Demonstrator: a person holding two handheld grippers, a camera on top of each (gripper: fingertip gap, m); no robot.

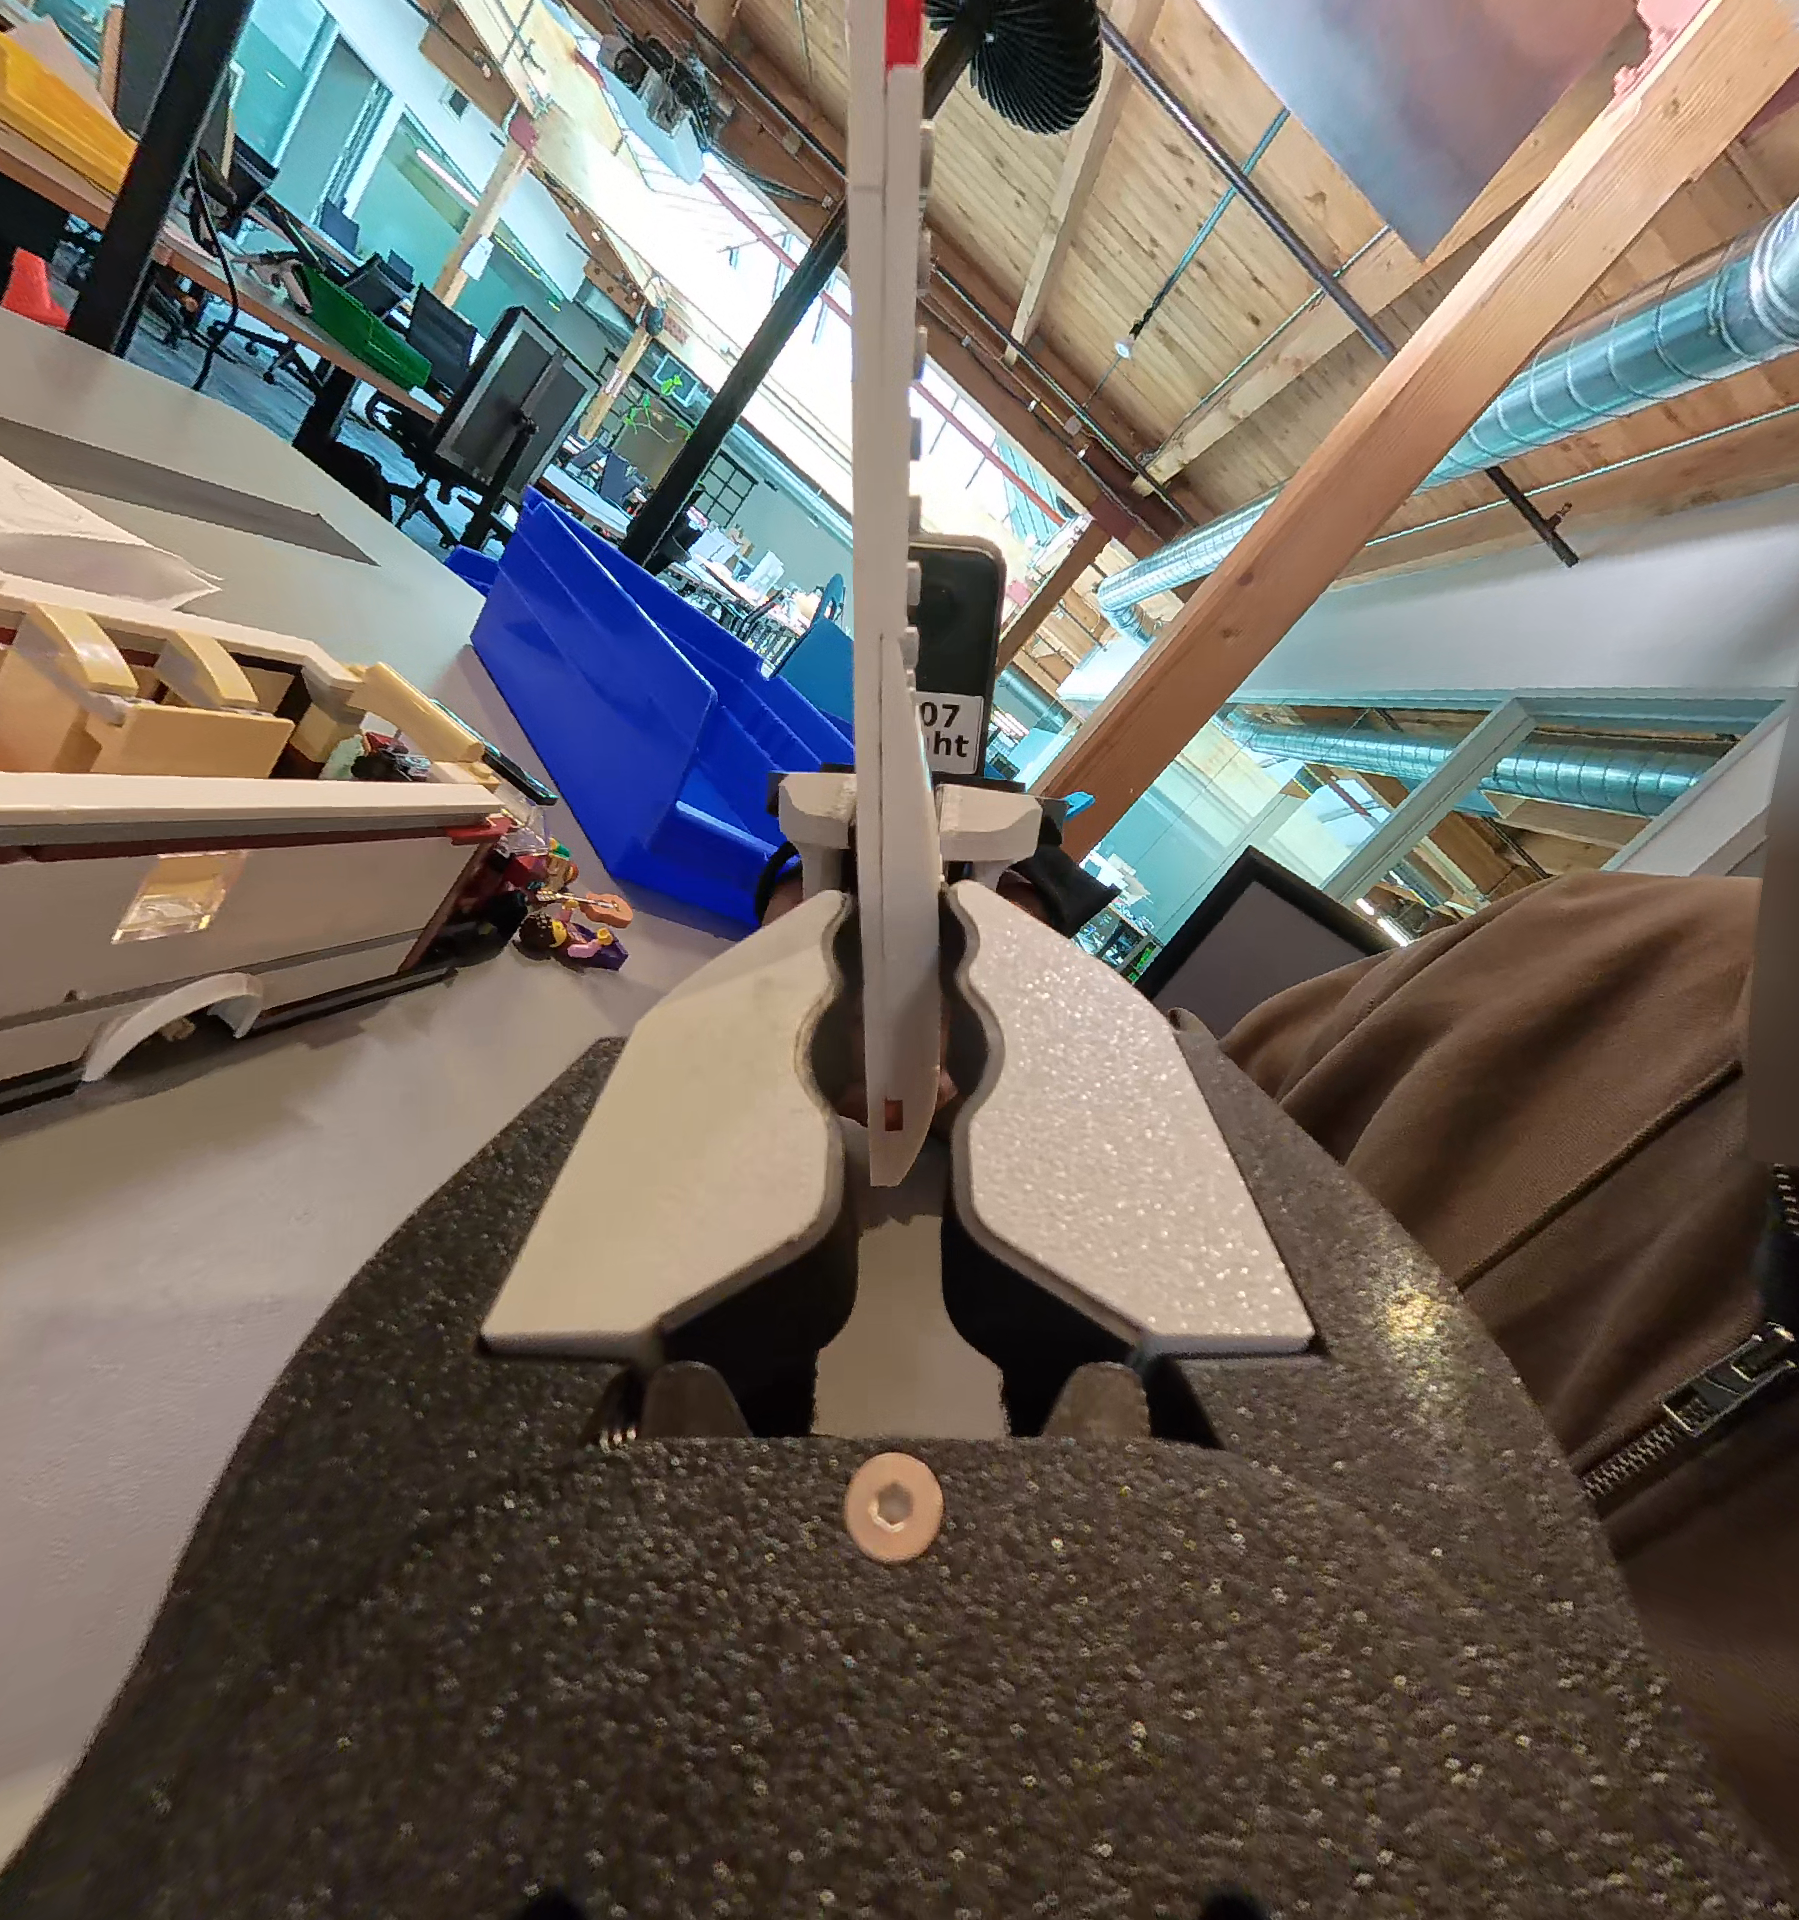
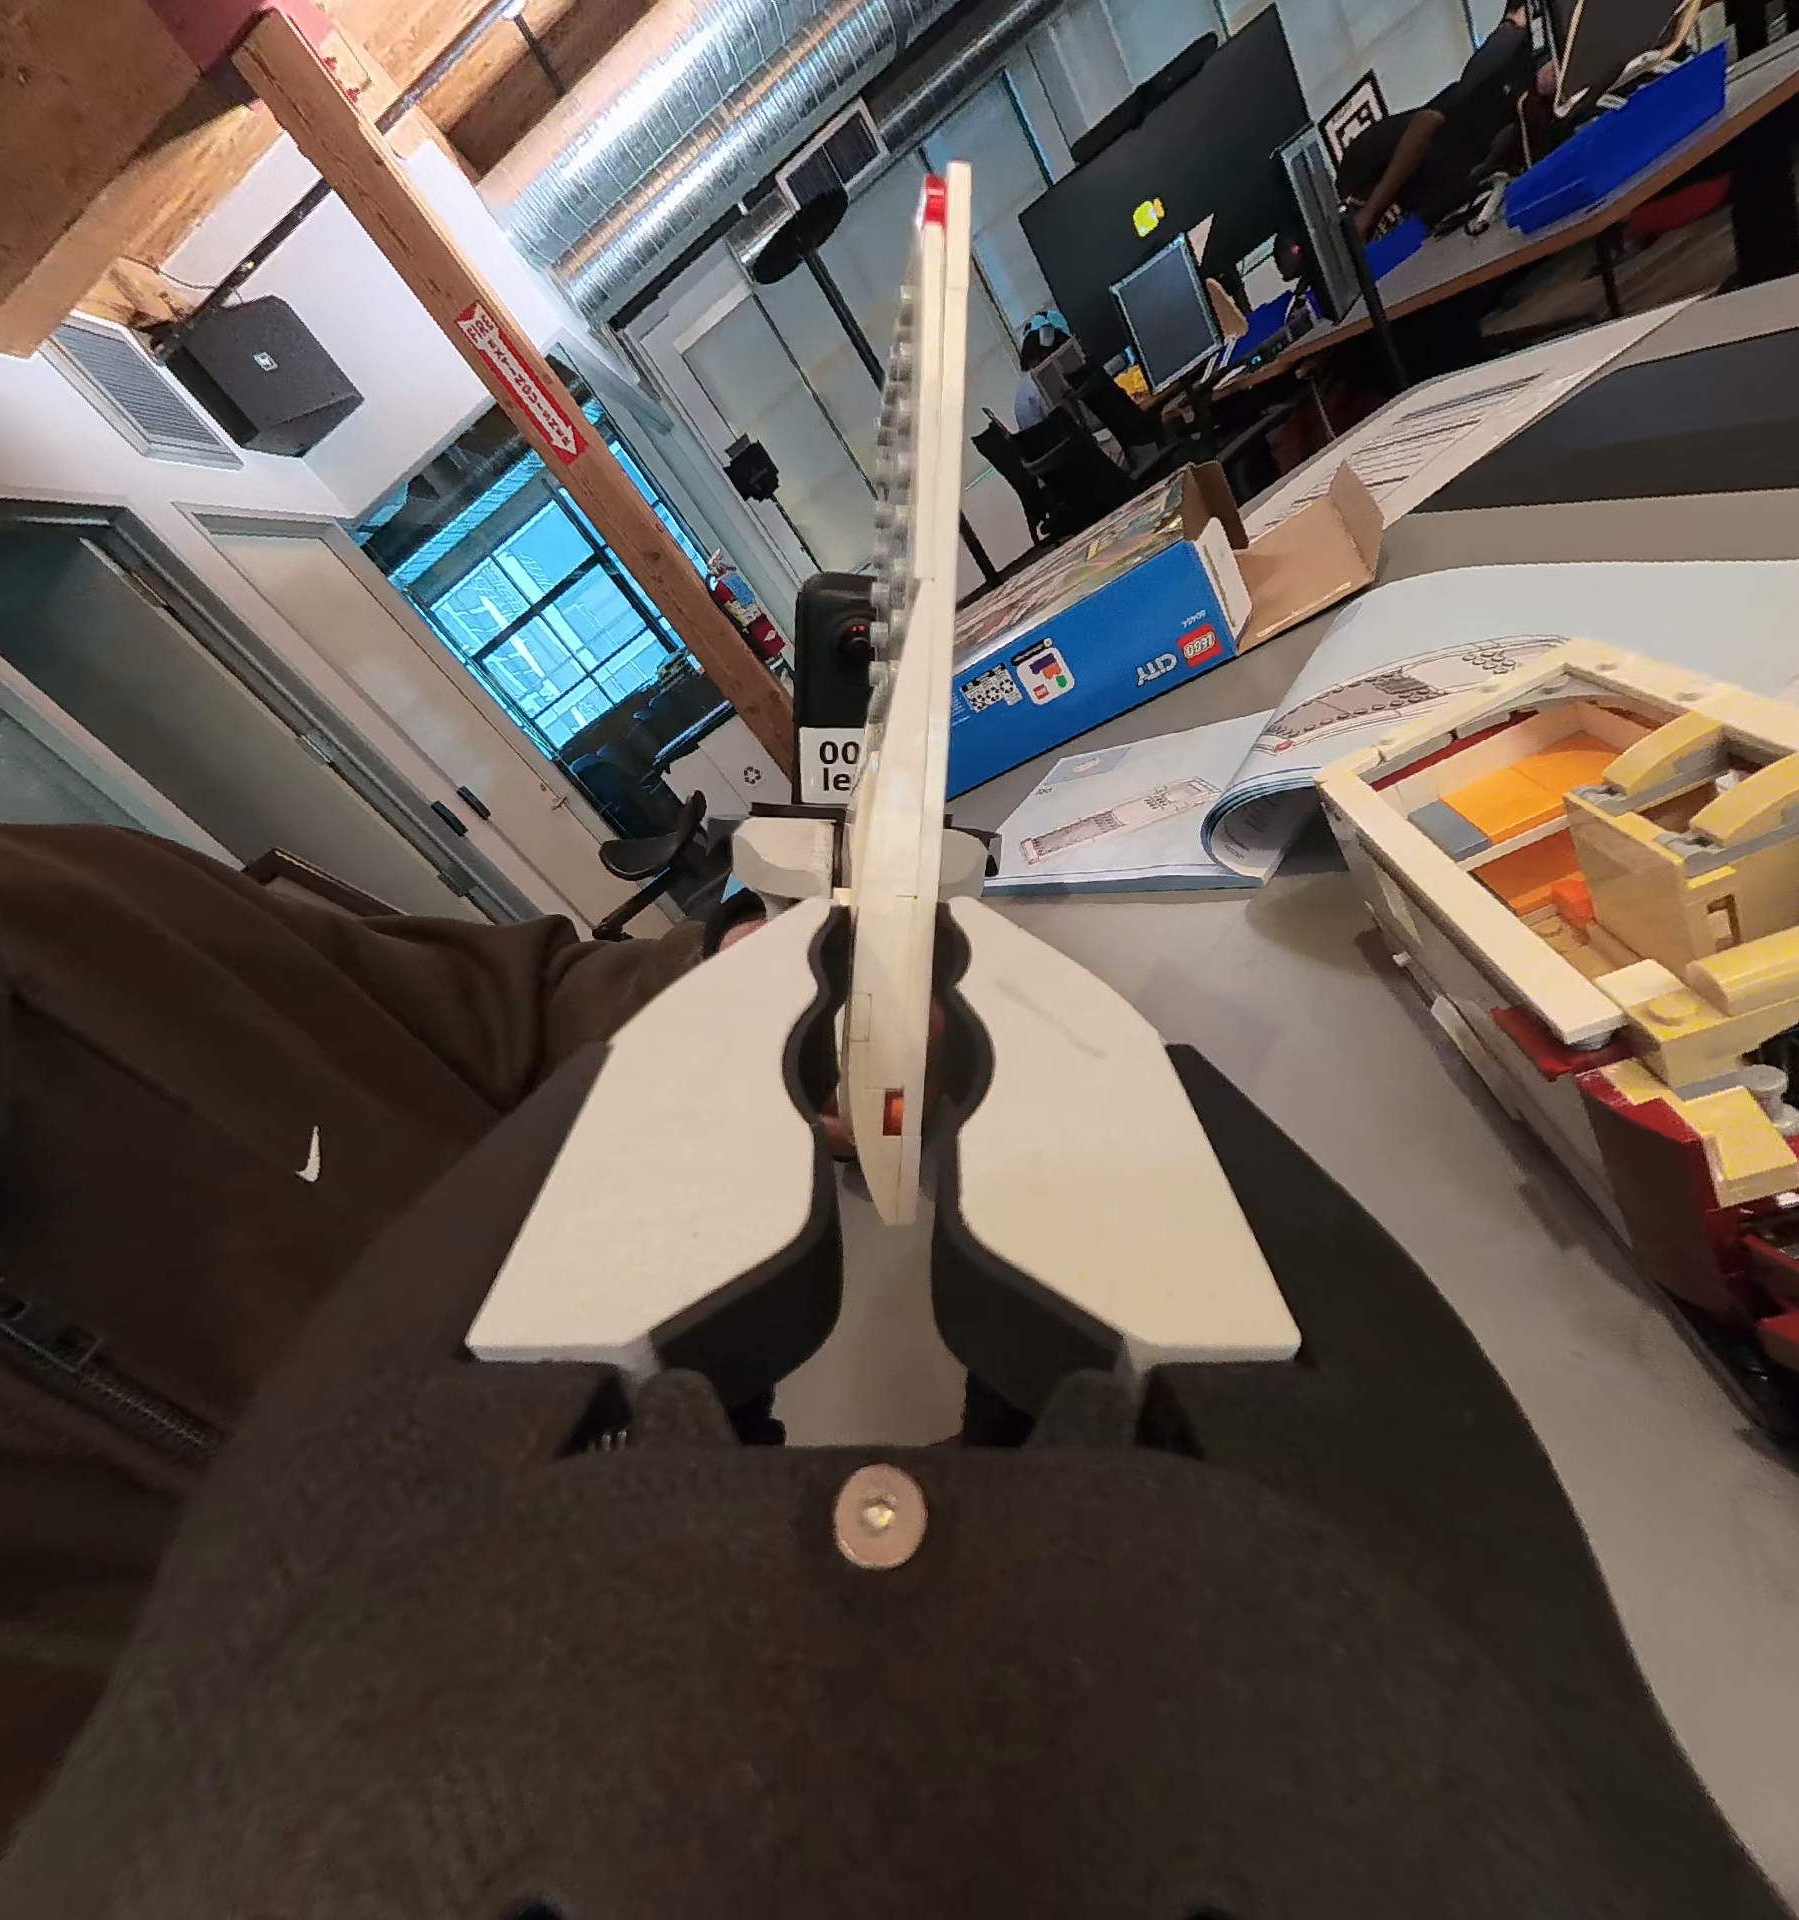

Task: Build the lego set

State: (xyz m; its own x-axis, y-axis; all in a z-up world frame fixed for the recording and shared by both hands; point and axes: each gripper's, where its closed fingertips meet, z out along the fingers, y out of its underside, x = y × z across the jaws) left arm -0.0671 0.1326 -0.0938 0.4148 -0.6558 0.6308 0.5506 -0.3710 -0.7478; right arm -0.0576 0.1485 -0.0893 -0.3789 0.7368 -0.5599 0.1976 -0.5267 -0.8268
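**Both tongs clamp one white brick-built wing panel**

The left gripper (image 1: 900, 914) and right gripper (image 2: 890, 925) face each other, each nearly closed with pads pressing a white wing panel (image 1: 890, 520) held edge-on above the grey bench (image 2: 1238, 987). A partly built brick plane body (image 2: 1601, 883) lies on the bench beside them, near an open instruction booklet (image 2: 1186, 810).

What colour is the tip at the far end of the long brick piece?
Red. The piece is white, and the tip shows best in the right wrist view.
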